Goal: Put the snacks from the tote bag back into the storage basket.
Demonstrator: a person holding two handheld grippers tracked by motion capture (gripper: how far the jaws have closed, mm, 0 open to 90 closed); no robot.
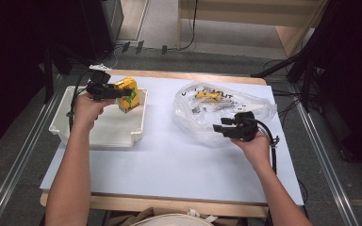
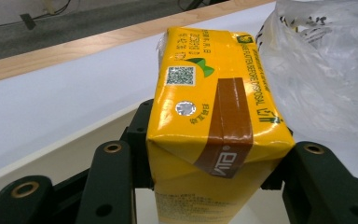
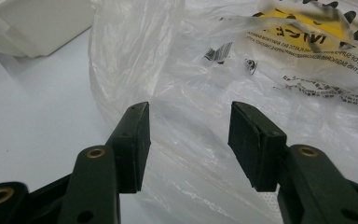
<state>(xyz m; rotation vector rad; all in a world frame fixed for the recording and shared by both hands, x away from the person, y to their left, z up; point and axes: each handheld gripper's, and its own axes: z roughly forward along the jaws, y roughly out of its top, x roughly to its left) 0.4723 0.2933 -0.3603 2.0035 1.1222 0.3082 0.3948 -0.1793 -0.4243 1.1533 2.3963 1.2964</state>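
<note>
Moving cartons from bag to bin, approx. halfway. Item 1: yellow drink carton [image 1: 127,92], clamped in left gripper [image 1: 122,92] w/ jaws set on its sides, held over far right corner of white bin [image 1: 99,129]; not yet set down. Item 2: second yellow carton [image 1: 209,95], inside clear plastic bag [image 1: 245,106] on white table [image 1: 169,160], right of bin. Right gripper [image 1: 218,127]: jaws apart, nothing between, at bag's near edge. Left to do: release item 1 into bin, fetch item 2.
</note>
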